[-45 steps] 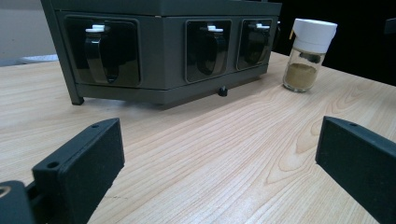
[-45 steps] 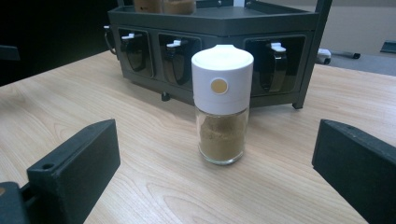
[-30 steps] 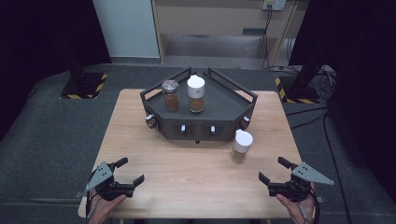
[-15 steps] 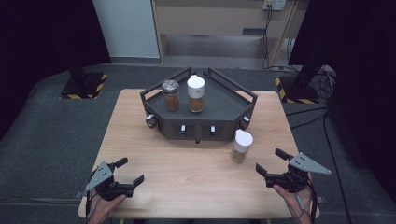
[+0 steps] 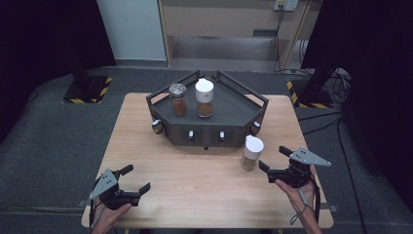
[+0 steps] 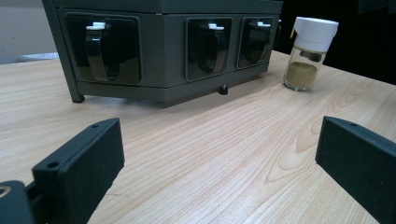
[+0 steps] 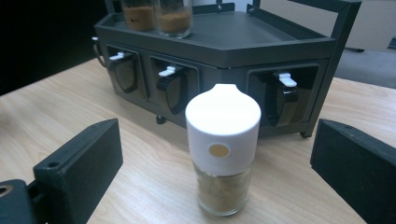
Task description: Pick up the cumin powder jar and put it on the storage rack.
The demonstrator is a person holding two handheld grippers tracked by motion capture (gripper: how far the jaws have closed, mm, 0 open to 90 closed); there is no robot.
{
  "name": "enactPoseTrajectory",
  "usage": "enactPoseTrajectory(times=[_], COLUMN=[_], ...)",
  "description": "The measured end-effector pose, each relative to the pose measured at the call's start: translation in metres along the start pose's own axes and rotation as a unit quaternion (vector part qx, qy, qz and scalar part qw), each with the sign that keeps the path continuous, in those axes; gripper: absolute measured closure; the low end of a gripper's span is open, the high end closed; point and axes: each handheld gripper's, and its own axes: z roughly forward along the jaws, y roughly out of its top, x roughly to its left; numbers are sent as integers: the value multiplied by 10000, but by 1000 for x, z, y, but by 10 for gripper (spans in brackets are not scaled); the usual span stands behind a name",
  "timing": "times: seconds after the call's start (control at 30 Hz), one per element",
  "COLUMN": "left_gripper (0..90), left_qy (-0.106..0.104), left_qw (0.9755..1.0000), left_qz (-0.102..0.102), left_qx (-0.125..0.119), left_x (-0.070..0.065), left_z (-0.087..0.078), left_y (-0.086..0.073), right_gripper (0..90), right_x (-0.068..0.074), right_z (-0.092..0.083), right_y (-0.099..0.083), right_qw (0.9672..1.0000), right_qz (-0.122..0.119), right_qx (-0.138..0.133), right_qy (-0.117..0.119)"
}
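A white-capped spice jar (image 5: 252,152) (image 7: 223,154) (image 6: 309,52) of tan powder stands on the wooden table just in front of the dark rack (image 5: 234,105). My right gripper (image 5: 273,159) is open and close to the jar's right side; its own view has the jar centred a little ahead of its jaws. On the rack's top stand a grey-lidded jar (image 5: 178,99) and a white-capped jar (image 5: 204,97), both with brown powder. My left gripper (image 5: 135,179) is open near the table's front left, with nothing between its jaws.
The rack's (image 6: 163,51) front has several recessed slots with black holders and white tabs (image 7: 284,79). Bare wooden tabletop (image 5: 195,180) lies between the two grippers. Dark stands and cables surround the table on the grey floor.
My right gripper has moved up and left toward the white-capped jar on the table. The left gripper has stayed put.
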Motion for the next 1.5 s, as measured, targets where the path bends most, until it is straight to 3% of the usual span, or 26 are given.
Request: enactPoseTrajectory(times=[0.37,0.83,1.17,1.4,1.5], left_gripper=[0,0,0,0,0], left_qy=[8,-3,-7,-6,-7], left_qw=[10000,10000,10000,10000,10000], left_qz=[-1,-4,9,6,7], left_qx=[12,-7,-12,-13,-14], left_x=[0,0,0,0,0], left_z=[0,0,0,0,0], left_y=[0,0,0,0,0], right_gripper=[31,70,147,291,301], right_x=[1,1,6,5,7], right_z=[28,64,81,88,88], right_y=[9,7,3,1,2], right_qw=[9998,9991,9984,9978,9976], right_qz=[-21,84,71,-27,-94], right_qx=[191,379,471,570,581], right_qy=[-2,-149,-313,-330,-353])
